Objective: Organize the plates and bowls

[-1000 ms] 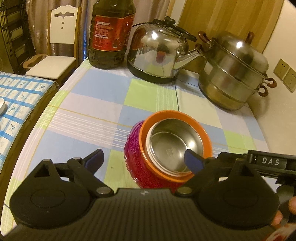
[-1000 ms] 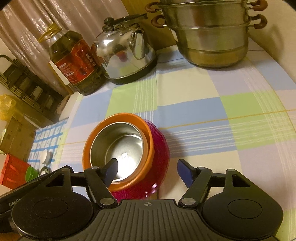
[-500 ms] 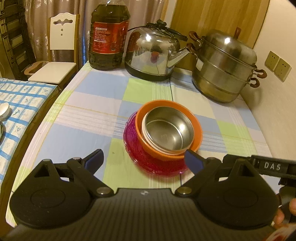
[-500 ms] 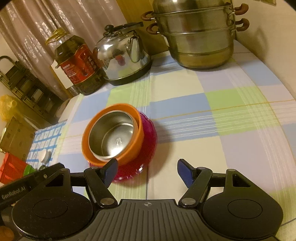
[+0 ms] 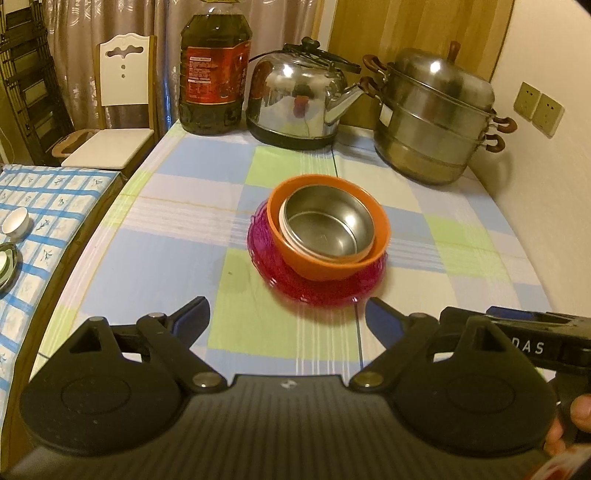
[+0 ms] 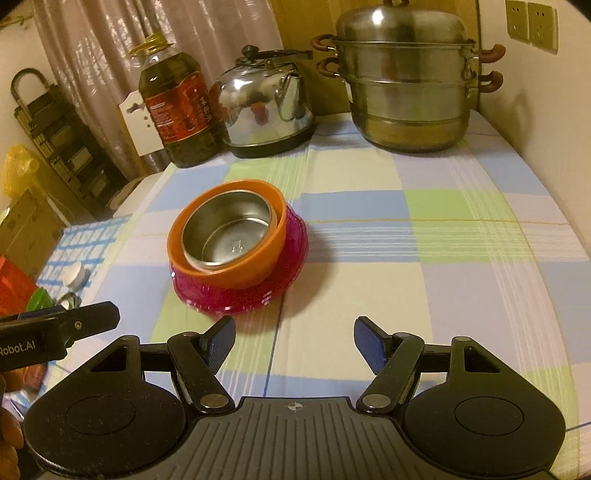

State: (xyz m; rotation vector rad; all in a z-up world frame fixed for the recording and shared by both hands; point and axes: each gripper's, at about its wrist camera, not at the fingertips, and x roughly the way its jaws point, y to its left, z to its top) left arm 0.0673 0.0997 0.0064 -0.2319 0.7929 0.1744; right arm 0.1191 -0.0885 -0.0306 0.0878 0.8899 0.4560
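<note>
Three nested dishes are seen near the middle of the checked tablecloth (image 5: 177, 258): a steel bowl (image 5: 327, 230) sits inside an orange bowl (image 5: 325, 264), which is tilted on a red glass plate (image 5: 325, 291). Both grippers are held short of the stack, apart from it, with nothing between their fingers. The left gripper (image 5: 288, 317) is shown with its blue-padded fingers spread wide, and the right gripper (image 6: 293, 345) likewise stands apart and empty. At the far edge of the table a cooking oil bottle (image 5: 214, 74), a shiny kettle (image 5: 299, 99) and a stacked steamer pot (image 5: 436, 114) are lined up, visible in both views. Only in the left wrist view are a white chair (image 5: 122, 96) and a small white cup (image 5: 15, 220) on a blue-checked cloth (image 5: 55, 206) made out clearly; part of the right tool's body, lettered, is caught at its right edge. Only in the right wrist view are a yellow bag (image 6: 16, 170), a dark rack (image 6: 55, 122) and the left tool's arm at the lower left shown, while the wall sockets (image 6: 530, 22) appear more squarely
</note>
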